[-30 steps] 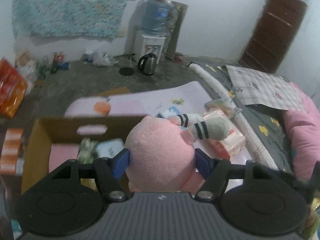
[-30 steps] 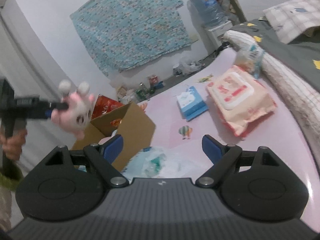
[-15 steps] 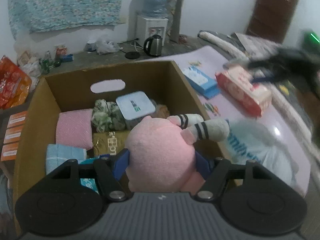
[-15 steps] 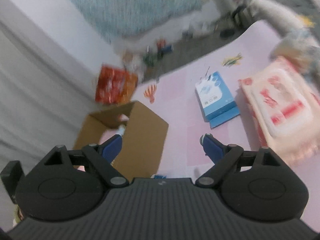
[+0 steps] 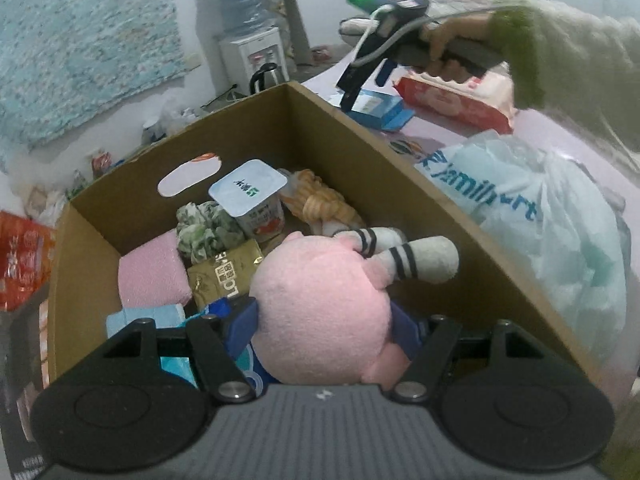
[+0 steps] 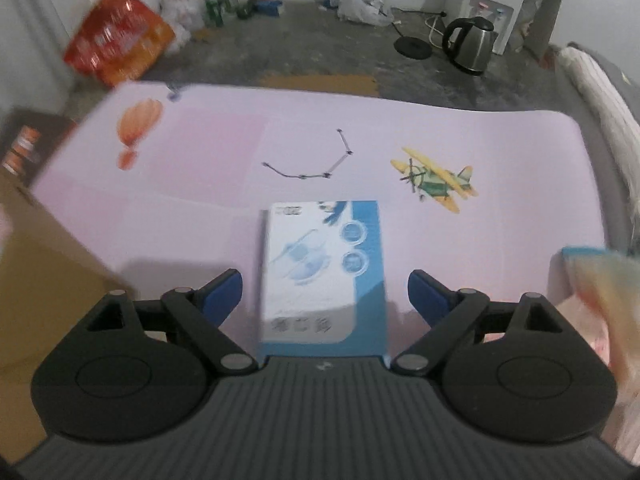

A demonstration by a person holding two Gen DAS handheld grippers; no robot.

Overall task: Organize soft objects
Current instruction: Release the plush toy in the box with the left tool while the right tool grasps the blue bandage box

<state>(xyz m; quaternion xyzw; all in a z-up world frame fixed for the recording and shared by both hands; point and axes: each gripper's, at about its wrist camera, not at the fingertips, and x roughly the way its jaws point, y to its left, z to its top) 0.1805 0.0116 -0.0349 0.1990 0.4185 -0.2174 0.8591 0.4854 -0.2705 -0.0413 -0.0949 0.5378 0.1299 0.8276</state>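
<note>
Here, left tool (image 5: 324, 320) clamps plush (image 5: 320, 312), inside box walls (image 5: 400, 168)

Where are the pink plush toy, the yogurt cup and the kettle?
pink plush toy (image 5: 320, 304), left wrist view, on the middle of its round pink body
yogurt cup (image 5: 248, 188), left wrist view, on its foil lid
kettle (image 6: 470, 46), right wrist view, on its shiny metal body

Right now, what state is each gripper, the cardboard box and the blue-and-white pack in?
Left gripper: shut on the pink plush toy, over the box.
Right gripper: open, straddling the pack, not gripping.
Brown cardboard box: open-topped, partly filled.
Blue-and-white flat pack: lying flat on the pink mat.
</note>
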